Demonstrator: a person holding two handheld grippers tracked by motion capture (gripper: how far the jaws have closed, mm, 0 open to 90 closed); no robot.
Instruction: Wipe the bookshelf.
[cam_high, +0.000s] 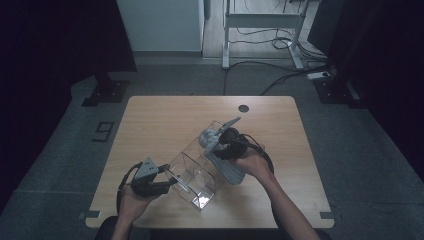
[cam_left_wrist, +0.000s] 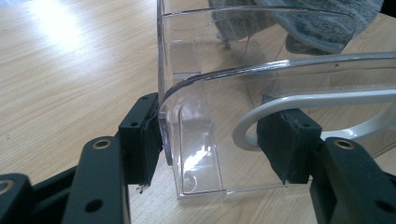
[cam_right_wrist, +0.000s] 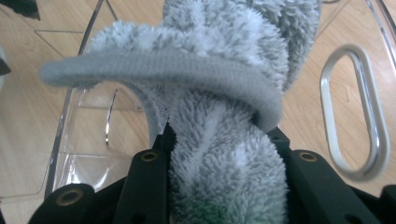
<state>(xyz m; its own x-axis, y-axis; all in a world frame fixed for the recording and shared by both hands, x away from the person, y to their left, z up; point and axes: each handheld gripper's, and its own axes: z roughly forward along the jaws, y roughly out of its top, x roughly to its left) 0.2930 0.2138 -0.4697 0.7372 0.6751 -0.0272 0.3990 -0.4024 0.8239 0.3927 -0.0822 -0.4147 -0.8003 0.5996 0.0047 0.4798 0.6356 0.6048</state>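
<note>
The grey fluffy microfibre slipper is up off the table, pinched by its plush body between the jaws of the right gripper, and it hangs over the open top of the clear rigid plastic box that sits near the table's near edge, a little left of middle. So this looks like the loading step: slipper carried over, not yet inside. The left gripper has its jaws clamped on the box's end wall, one pad on the outer face and the other pressing the white oval metal handle loop from the other side, steadying it. The box walls are glossy, thin and see-through, with rounded corners and a curved rim; inside, a clear divider splits the space. The slipper is soft, deep-piled, with a ribbed knit band along its edge, and it bulges where it is squeezed. Next, by my reading, the right gripper must lower the slipper into a compartment, clearing the rim and divider, while the left one keeps the light box from sliding on the smooth pale wooden table.
</note>
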